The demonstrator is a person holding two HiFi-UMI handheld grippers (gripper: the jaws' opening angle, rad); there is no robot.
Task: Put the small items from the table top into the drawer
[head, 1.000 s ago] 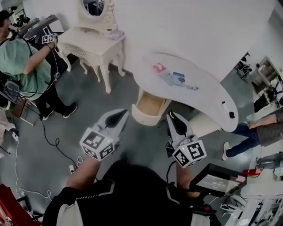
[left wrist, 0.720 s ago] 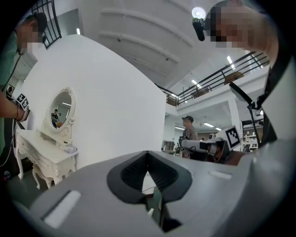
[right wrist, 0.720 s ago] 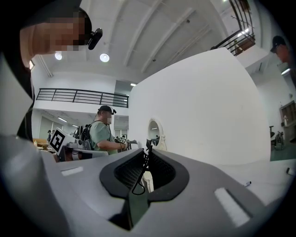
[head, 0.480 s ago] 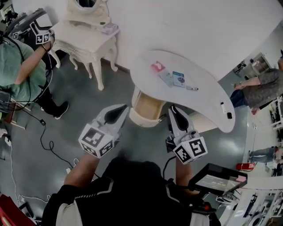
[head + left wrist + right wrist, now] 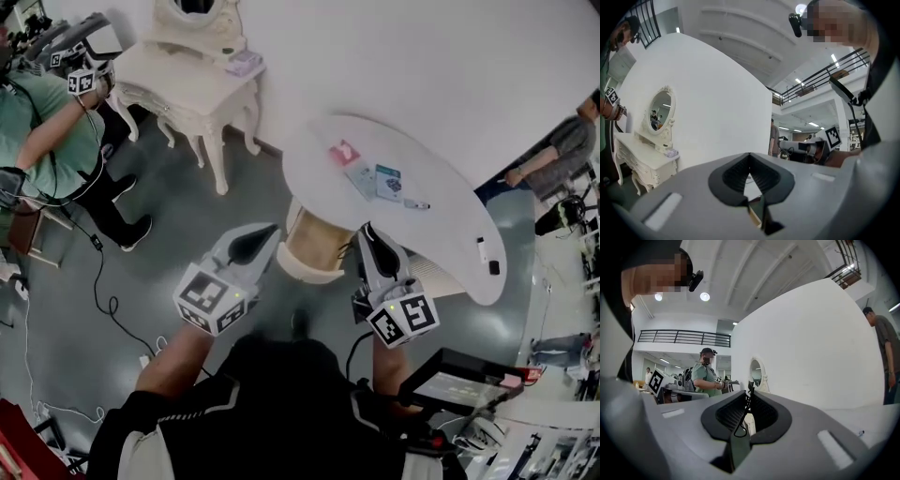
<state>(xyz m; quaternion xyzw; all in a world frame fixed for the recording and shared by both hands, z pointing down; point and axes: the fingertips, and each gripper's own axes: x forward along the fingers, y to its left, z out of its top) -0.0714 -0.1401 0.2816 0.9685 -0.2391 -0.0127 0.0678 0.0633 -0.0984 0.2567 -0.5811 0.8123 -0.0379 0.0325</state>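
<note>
A white curved table top carries small items: a red piece, blue cards, a pen and a small black item. Under its near edge an open drawer shows a beige inside. My left gripper hovers just left of the drawer with its jaws together and nothing in them. Just right of the drawer, my right gripper is also shut at the tips. A thin dark line runs along its seam; I cannot tell what it is.
A cream vanity table with an oval mirror stands at the back left. Beside it is a person in green holding grippers. Cables trail on the grey floor. Another person stands at the far right. A screen sits by my right elbow.
Both grippers keep their pose, tips by the drawer. The head view has shifted slightly, and the people at the right have moved.
</note>
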